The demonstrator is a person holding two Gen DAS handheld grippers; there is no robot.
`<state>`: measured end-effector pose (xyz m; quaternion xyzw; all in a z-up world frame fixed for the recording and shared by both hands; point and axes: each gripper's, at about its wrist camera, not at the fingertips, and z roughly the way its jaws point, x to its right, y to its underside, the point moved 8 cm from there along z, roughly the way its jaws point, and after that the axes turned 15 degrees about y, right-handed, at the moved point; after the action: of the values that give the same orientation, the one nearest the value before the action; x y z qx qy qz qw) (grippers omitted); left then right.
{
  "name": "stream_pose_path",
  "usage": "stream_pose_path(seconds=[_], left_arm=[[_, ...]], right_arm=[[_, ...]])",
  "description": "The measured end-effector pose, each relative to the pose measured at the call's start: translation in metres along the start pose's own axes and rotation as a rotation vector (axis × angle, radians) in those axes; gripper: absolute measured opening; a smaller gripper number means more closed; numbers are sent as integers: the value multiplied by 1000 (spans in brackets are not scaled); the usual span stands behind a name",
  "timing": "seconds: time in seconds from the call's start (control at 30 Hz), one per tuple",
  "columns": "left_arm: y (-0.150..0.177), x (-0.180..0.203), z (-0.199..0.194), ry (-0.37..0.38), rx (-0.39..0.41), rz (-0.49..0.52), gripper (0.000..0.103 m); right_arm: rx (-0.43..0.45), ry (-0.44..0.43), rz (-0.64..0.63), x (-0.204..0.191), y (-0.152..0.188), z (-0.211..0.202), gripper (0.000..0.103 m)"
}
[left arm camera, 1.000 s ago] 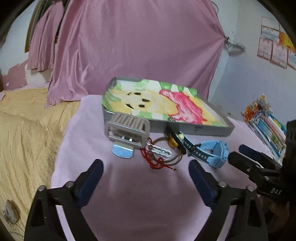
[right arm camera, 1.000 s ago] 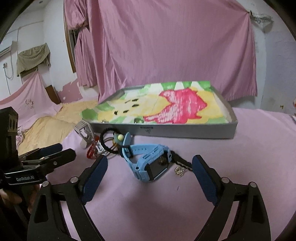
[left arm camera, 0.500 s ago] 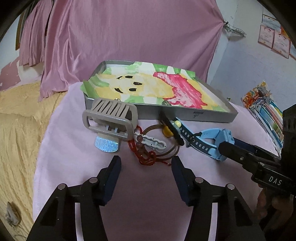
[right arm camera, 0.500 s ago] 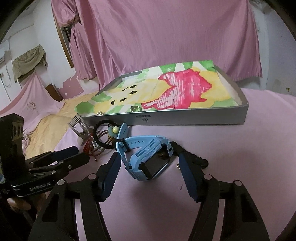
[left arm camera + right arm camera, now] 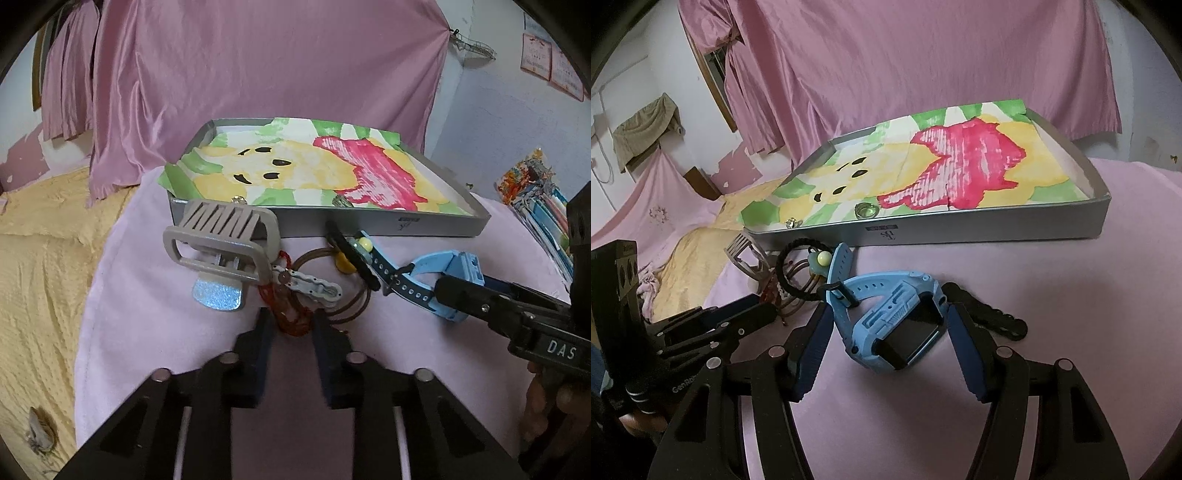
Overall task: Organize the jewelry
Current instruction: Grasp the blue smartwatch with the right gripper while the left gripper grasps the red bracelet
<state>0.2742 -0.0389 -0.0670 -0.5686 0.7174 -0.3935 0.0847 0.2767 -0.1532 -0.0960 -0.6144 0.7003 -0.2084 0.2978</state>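
Both tongs are set low on the pink cloth: the left gripper is nearly clenched around the red cord bracelet, while the right gripper is spread beside the blue plastic watch. Tangled brown hair ties could be dragged along. A grey claw clip crowds the metal tray.

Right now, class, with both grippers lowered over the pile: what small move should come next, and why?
Probably close the right gripper on the blue watch, then lift. Its pads flank the case without clearly touching, and the tin tray stands just behind.
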Motion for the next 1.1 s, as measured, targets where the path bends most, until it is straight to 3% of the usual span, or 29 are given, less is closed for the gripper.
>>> stream_pose_path(seconds=[0.2,0.5,0.63,1.1], left_arm=[[4,-1,-5,28,7,-22,10],[13,7,-10,64,21,-32,9],[15,10,-10,70,26,-35,9],[19,25,-23,107,71,-6,7]], right_arm=[[-5,-18,18,0,1,1,57],[-37,-92,112,8,-1,6,56],[-38,-97,132,10,1,8,43],[-37,-162,134,14,15,-3,43]])
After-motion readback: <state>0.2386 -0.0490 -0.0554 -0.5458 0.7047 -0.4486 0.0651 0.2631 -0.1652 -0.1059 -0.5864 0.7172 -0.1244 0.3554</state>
